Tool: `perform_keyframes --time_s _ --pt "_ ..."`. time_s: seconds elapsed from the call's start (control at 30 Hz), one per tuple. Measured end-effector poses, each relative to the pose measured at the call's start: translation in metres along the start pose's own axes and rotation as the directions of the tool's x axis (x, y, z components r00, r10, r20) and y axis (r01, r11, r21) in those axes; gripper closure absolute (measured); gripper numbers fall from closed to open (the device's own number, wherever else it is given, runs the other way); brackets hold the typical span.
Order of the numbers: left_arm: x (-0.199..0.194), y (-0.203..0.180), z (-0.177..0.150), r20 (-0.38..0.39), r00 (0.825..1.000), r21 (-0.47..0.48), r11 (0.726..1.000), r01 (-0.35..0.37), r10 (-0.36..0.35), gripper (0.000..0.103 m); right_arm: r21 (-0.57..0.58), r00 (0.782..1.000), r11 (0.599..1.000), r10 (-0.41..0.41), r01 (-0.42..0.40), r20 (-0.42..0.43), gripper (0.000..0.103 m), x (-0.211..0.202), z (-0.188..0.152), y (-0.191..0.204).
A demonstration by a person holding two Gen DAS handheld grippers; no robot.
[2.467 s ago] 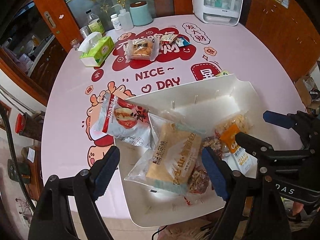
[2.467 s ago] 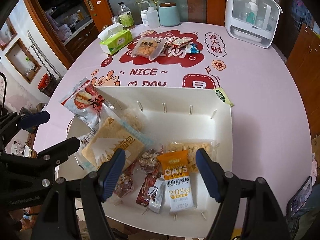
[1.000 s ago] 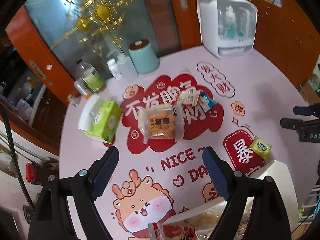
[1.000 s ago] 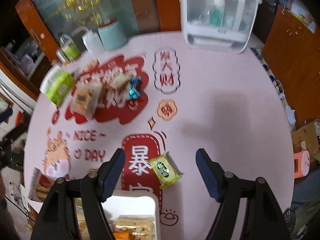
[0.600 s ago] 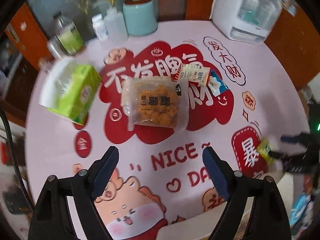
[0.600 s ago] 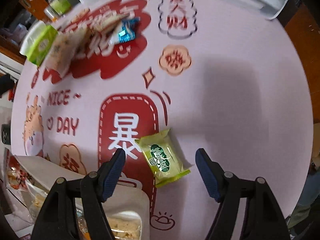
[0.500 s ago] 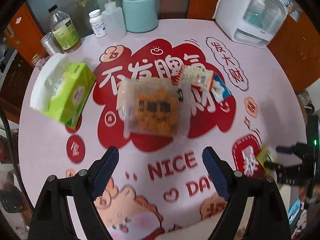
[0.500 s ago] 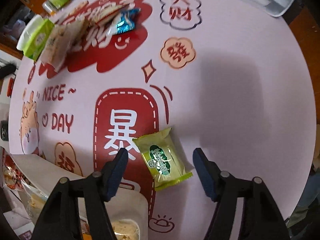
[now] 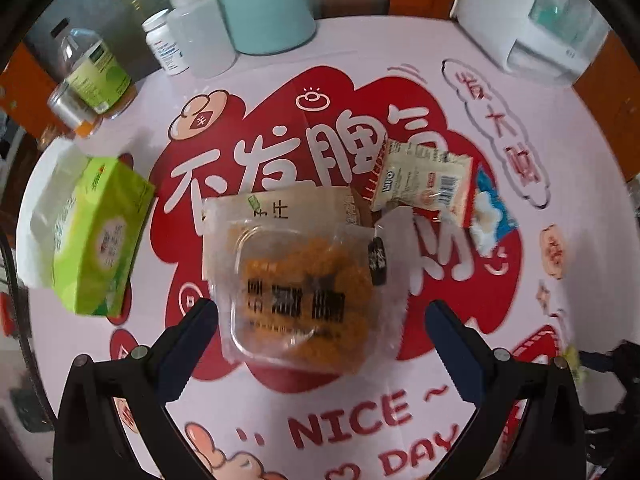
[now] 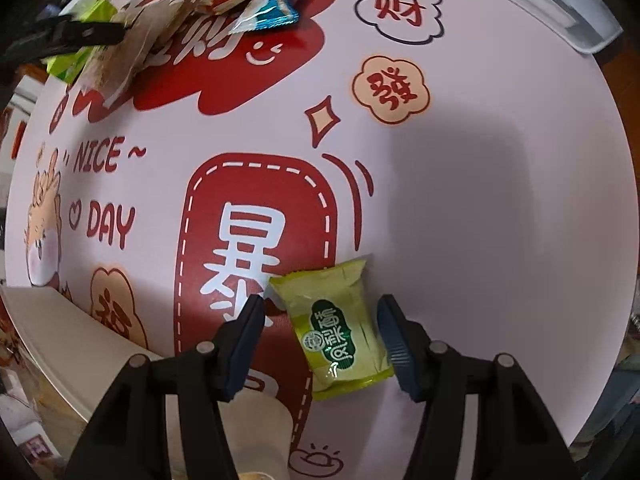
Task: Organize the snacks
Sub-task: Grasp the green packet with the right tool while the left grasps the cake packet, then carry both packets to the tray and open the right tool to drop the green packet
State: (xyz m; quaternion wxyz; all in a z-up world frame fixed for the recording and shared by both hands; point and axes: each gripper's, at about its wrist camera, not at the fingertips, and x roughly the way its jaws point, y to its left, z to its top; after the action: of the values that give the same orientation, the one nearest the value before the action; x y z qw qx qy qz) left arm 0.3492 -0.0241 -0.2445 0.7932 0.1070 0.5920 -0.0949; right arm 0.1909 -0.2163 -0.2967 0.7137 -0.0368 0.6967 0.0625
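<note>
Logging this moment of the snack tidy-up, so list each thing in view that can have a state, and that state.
left gripper: open, fingers either side of the clear pastry pack's near end
right gripper: open, fingers flanking the green snack packet
clear pastry pack: sealed, flat on the table
green snack packet: sealed, flat on the table
tissue pack: opened, a tissue sticking out

We see a home dining area: a round table (image 9: 560,184) under a pink cartoon tablecloth (image 10: 500,200), holding a tissue pack (image 9: 100,236), bottles (image 9: 200,36), a pill jar (image 9: 166,48) and a white countertop appliance (image 9: 532,20), with wooden cabinets behind.
</note>
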Motion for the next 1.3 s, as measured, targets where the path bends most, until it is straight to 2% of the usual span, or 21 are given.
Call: perform_keyframes --time_s 0.13,0.27,0.4,0.47,0.5,0.57,0.67,0.77,0.9,1.0,1.13,1.23,1.3 --pt "0.021 -0.003 0.005 -0.02 0.995 0.013 0.995 -0.101 0.101 0.0 -0.038 1.0 0.999 -0.022 0.022 0.007 0.045 0.001 0.002 0.009" --pt "0.026 0.0 0.006 -0.002 0.995 -0.025 0.995 -0.098 0.098 0.0 -0.035 1.0 0.999 -0.021 0.022 0.016 0.051 0.001 0.0 0.011" --pt "0.026 0.004 0.004 0.012 0.996 -0.075 0.994 -0.083 0.084 0.0 -0.022 0.999 1.0 -0.021 0.022 0.025 0.062 0.002 -0.007 0.005" --pt "0.026 0.007 0.001 0.017 0.998 -0.109 0.992 -0.058 0.06 0.001 -0.015 0.999 1.0 -0.014 0.014 0.031 0.062 0.002 -0.008 0.004" --pt "0.025 0.008 -0.002 0.025 0.999 -0.118 0.992 -0.045 0.048 0.002 -0.014 0.999 1.0 -0.01 0.01 0.035 0.062 0.002 -0.009 0.004" --pt "0.021 0.006 -0.006 0.049 0.998 -0.109 0.993 -0.034 0.04 0.018 -0.01 0.999 1.0 -0.007 0.007 0.043 0.063 0.002 -0.01 0.004" --pt "0.013 0.003 -0.013 0.059 0.998 -0.1 0.995 -0.012 0.018 0.029 0.003 0.999 1.0 0.0 -0.001 0.054 0.064 0.001 -0.013 0.004" --pt "0.006 -0.001 -0.021 0.059 0.998 -0.085 0.996 -0.003 0.008 0.034 0.015 0.998 0.999 0.034 -0.035 0.055 0.065 0.001 -0.023 -0.003" --pt "-0.013 -0.002 -0.03 0.086 0.996 -0.08 0.997 0.007 0.0 0.035 0.022 0.995 0.999 0.042 -0.044 0.086 0.065 -0.01 -0.025 -0.006" --pt "-0.041 0.006 -0.036 0.152 0.987 -0.13 0.989 0.066 -0.046 0.035 0.043 0.99 0.998 0.039 -0.046 0.132 0.065 -0.027 -0.031 -0.007" --pt "-0.073 0.011 -0.059 0.233 0.964 -0.208 0.962 0.177 -0.127 0.035 0.05 0.978 0.996 0.056 -0.067 0.2 0.065 -0.058 -0.041 -0.008" --pt "-0.097 -0.003 -0.074 0.278 0.95 -0.203 0.958 0.2 -0.14 0.035 0.033 0.969 0.997 0.055 -0.065 0.24 0.065 -0.08 -0.045 -0.01" --pt "-0.118 -0.016 -0.081 0.32 0.935 -0.177 0.96 0.216 -0.152 0.034 0.02 0.962 0.997 0.06 -0.068 0.266 0.065 -0.095 -0.05 -0.01"
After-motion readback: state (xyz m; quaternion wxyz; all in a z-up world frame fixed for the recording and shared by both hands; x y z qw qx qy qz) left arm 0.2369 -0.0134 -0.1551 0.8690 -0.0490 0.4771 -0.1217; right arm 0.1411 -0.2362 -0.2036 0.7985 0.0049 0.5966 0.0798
